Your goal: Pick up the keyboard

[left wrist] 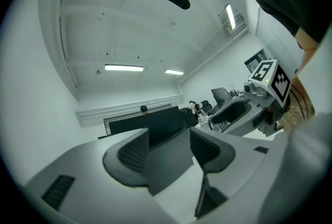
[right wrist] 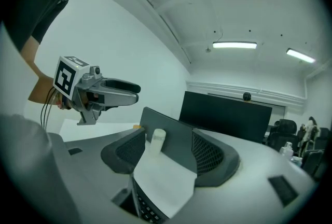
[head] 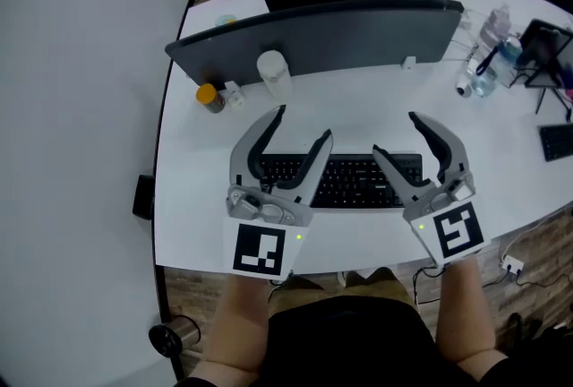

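– Looking at the hands first, how are they held?
– Both forearms reach in from the near edge of the white desk (head: 358, 103). Each holds its tool about level and points it away from the person, toward the grey panel (head: 340, 31) across the desk.
– And the jaws?
– The left gripper (head: 303, 123) has its jaws spread wide with nothing clamped; its own view shows only the panel in the gap. The right gripper (head: 395, 133) is spread just as wide and also grasps nothing.
– Where is the keyboard?
– The black keyboard (head: 354, 182) lies flat on the desk, parallel to the near edge. From the head view the left gripper sits over its left end and the right gripper over its right end. In the right gripper view the keys show low between the jaws, under the pads. Whether either tool touches it, I cannot tell.
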Demonstrator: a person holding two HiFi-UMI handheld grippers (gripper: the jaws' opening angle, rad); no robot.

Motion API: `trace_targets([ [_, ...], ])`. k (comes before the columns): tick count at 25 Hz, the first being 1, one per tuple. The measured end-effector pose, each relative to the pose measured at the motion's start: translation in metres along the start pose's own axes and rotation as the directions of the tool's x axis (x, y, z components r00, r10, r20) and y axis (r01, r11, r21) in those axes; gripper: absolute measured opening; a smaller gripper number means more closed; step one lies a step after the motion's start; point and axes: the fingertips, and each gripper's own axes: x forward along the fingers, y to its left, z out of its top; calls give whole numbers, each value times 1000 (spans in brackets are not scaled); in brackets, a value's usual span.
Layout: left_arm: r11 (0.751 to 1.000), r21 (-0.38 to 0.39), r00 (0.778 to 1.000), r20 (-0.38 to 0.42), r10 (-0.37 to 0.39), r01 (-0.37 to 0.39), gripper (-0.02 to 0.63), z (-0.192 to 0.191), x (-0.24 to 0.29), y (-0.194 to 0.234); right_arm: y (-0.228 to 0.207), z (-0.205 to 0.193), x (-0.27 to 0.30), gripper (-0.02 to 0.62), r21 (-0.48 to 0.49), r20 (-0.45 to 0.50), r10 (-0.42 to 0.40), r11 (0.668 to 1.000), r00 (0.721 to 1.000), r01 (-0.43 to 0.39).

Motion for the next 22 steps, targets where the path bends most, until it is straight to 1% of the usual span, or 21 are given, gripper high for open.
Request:
trace_targets([
  [2, 1000, -19, 1000, -27, -6, 6, 259, -10, 2, -4, -9, -12, -4, 259, 9, -31, -22, 1000, 999, 22],
  [4, 998, -69, 999, -43, 6, -9, 259, -19, 1, -3, -17, -24, -6, 259, 31, -54, -27, 999, 998, 29],
  [6, 993, -114, 998, -53, 22, -28, 259, -26, -1, -2, -19, -35, -6, 265, 30, -72, -23, 999, 997, 25],
  [11, 993, -110, 996, -90, 23, -33, 259, -50, -3, 3, -19, -54, -1, 265, 48, -100, -21, 999, 995, 26],
  [14, 991, -128, 994, -109, 12, -26, 262, -69, -2, 5, -20, -72, 2, 267, 24, -160, -25, 999, 987, 29],
  [17, 990, -140, 989, -147, -6, -15, 265, -93, -6, 6, -20, -91, 1, 267, 13, -228, -29, 999, 973, 32],
  [20, 988, -153, 982, -189, -25, -4, 267, -115, -9, 9, -24, -108, 1, 267, -4, -264, -42, 999, 964, 43],
  [22, 987, -159, 976, -217, -36, 1, 267, -128, -11, 11, -24, -119, 0, 267, 11, -281, -37, 999, 959, 42],
])
